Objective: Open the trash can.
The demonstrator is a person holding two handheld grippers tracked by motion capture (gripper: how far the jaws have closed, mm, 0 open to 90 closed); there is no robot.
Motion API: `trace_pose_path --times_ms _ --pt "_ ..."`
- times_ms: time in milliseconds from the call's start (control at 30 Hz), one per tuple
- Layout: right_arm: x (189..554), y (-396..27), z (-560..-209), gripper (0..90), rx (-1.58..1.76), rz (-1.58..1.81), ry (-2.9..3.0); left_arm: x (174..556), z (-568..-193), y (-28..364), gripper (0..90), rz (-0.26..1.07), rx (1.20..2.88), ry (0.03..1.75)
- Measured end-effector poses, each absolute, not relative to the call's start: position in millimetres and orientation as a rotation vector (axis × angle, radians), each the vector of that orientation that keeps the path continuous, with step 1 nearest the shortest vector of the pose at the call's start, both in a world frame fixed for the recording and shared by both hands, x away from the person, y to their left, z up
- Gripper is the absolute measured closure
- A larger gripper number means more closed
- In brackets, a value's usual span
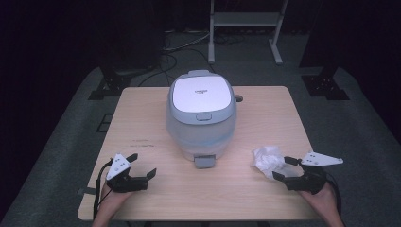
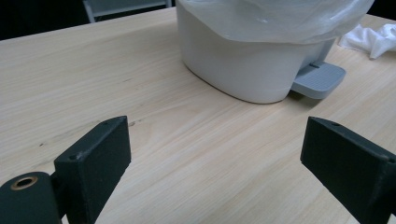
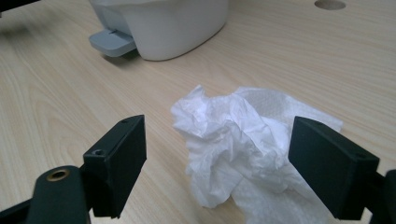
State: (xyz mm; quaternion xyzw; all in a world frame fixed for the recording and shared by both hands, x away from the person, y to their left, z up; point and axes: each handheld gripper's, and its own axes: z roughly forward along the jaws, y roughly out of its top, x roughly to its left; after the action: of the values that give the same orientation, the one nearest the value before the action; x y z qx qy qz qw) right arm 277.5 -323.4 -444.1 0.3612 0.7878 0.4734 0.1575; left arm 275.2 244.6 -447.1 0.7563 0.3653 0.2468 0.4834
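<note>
Pale matt wood-grain counter (image 1: 142, 118). Smooth white plastic pedal bin (image 1: 201, 116), clear glossy liner. Crumpled, embossed white paper tissue (image 3: 238, 140); matt black jaws.

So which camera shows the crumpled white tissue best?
The right gripper view: the tissue lies close up, creases clear. The high view shows a small white lump; the left gripper view catches just an edge.

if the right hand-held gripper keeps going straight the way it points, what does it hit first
Most likely the crumpled tissue: it lies on the table just ahead of the right hand-held gripper, between its open jaws, not yet gripped. The pedal bin stands farther off, to the left of that line.
</note>
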Motion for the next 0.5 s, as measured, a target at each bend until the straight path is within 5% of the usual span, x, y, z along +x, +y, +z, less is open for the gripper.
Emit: trace_pose_path --times_ms 500 --pt "278 -321 -444 18.1 1.027 1.341 2.265 282 -446 203 8.2 0.516 1.929 0.786"
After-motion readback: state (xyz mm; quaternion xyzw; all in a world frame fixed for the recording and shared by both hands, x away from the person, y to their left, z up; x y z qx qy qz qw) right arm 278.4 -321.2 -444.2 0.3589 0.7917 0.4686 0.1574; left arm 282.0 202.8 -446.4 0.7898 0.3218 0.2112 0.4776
